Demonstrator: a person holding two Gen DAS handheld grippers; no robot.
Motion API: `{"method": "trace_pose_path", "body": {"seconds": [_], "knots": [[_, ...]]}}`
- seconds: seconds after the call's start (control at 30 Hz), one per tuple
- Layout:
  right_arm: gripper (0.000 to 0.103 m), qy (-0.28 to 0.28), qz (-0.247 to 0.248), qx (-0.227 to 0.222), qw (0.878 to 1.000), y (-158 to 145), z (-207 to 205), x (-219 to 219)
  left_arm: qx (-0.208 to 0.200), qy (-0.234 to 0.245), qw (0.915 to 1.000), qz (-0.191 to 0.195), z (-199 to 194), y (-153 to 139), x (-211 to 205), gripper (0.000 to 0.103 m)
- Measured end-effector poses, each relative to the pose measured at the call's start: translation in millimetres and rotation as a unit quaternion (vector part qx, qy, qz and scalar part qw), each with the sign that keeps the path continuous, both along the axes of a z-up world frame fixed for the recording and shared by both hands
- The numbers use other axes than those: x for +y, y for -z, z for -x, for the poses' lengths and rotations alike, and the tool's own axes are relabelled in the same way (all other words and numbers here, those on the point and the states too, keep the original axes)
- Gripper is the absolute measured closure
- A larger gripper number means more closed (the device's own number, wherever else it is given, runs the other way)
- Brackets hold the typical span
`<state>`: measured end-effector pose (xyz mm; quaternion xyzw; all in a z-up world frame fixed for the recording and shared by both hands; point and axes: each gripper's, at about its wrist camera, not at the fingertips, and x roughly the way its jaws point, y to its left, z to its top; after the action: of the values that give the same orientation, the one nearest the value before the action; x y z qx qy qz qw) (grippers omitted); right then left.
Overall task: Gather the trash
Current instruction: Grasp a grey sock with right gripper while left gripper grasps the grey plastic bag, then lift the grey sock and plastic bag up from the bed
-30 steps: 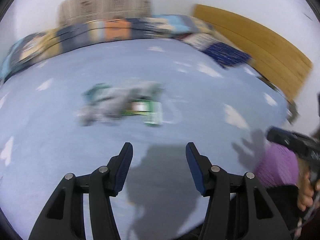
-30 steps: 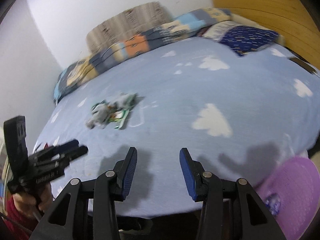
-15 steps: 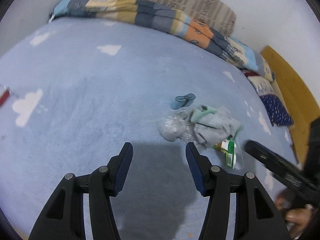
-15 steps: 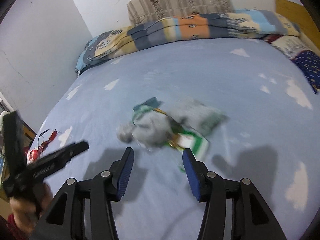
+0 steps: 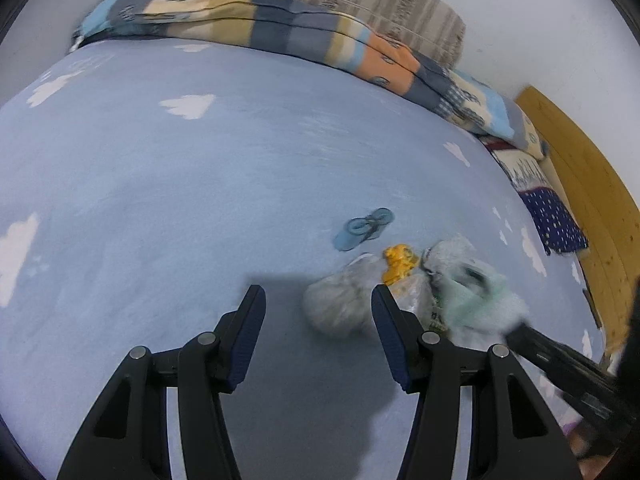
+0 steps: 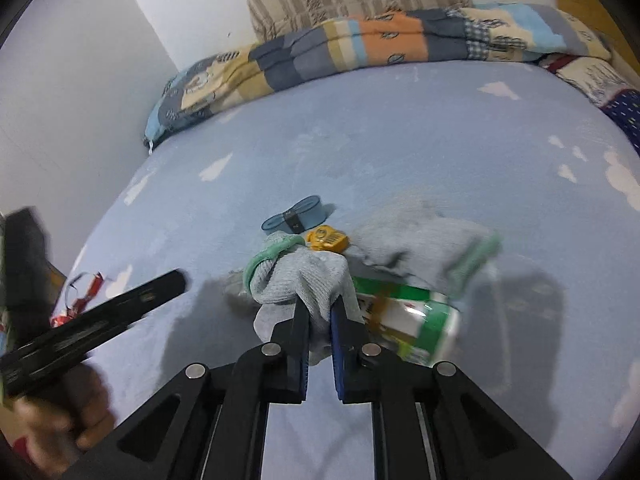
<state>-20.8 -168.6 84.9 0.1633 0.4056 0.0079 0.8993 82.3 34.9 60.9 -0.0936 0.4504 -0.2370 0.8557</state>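
A bed (image 6: 440, 152) in a pale blue sheet with white clouds fills the room's near side, white walls behind. Nearest, the right claw (image 6: 319, 316) is pinched tight on a grey sock (image 6: 304, 280) with a green cuff; soft and limp, it bunches between the pads and will dangle when lifted. The left claw (image 5: 318, 328) hangs half open and empty, just beside a crumpled clear bag (image 5: 340, 308): light, crackly, best nipped at a fold. Under the sock lies a green-and-white carton (image 6: 416, 320), blurred, its print unreadable; light and crushable, I'd guess. Behind sit a small yellow thing (image 6: 326, 239) and a blue band (image 6: 294, 218). Farther off, a red wrapper (image 6: 80, 292) is partly hidden by the left tool. A patchwork quilt (image 6: 360, 48) runs along the far edge.
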Motion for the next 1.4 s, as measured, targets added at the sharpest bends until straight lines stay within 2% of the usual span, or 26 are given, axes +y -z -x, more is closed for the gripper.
{"method": "trace_pose_path", "body": {"seconds": [0.1, 0.23, 0.27, 0.37, 0.43, 0.5, 0.57, 0.63, 0.73, 0.83, 0.9, 1.03, 1.17, 1.27, 1.33, 1.4], "knots": [[0.094, 0.014, 0.002, -0.004, 1.0, -18, 28, -8, -0.013, 0.032, 0.9994, -0.009, -7, 9, -23, 0.049], [0.094, 0.029, -0.013, -0.012, 0.999, -28, 67, -18, -0.009, 0.07, 0.9972, -0.024, -8, 21, -43, 0.049], [0.094, 0.037, -0.026, -0.016, 0.999, -27, 77, -23, -0.013, 0.085, 0.9951, -0.048, -4, 24, -50, 0.049], [0.094, 0.055, -0.048, -0.017, 0.997, -19, 86, -36, -0.026, 0.123, 0.9886, -0.083, 12, 26, -58, 0.049], [0.094, 0.065, -0.057, -0.015, 0.996, -16, 86, -46, -0.015, 0.149, 0.9846, -0.09, 27, 25, -60, 0.049], [0.094, 0.075, -0.055, -0.021, 0.995, -17, 87, -54, -0.004, 0.197, 0.9754, -0.1, 48, 21, -65, 0.049], [0.094, 0.086, -0.05, -0.027, 0.995, -20, 89, -62, -0.011, 0.229, 0.9674, -0.109, 63, 15, -67, 0.049], [0.094, 0.092, -0.05, -0.029, 0.994, -20, 91, -66, -0.034, 0.224, 0.9681, -0.106, 67, 2, -63, 0.049], [0.094, 0.1, -0.056, -0.032, 0.993, -21, 96, -72, -0.06, 0.192, 0.9763, -0.079, 60, -16, -49, 0.048], [0.094, 0.105, -0.055, -0.033, 0.992, -20, 97, -77, -0.076, 0.185, 0.9775, -0.067, 58, -15, -47, 0.041], [0.094, 0.107, -0.06, -0.031, 0.992, -19, 96, -79, -0.076, 0.192, 0.9764, -0.064, 56, -9, -57, 0.04], [0.094, 0.107, -0.062, -0.033, 0.992, -20, 95, -77, -0.055, 0.234, 0.968, -0.073, 58, 7, -76, 0.04], [0.094, 0.111, -0.06, -0.031, 0.991, -18, 96, -78, -0.049, 0.278, 0.9493, -0.138, 76, 26, -86, 0.04], [0.094, 0.115, -0.066, -0.028, 0.991, -16, 95, -81, -0.049, 0.289, 0.9416, -0.166, 83, 36, -87, 0.041], [0.094, 0.114, -0.065, -0.029, 0.991, -17, 95, -80, -0.053, 0.288, 0.9383, -0.184, 86, 41, -91, 0.052], [0.094, 0.112, -0.061, -0.03, 0.991, -18, 95, -78, -0.055, 0.278, 0.9396, -0.191, 86, 42, -93, 0.059]]}}
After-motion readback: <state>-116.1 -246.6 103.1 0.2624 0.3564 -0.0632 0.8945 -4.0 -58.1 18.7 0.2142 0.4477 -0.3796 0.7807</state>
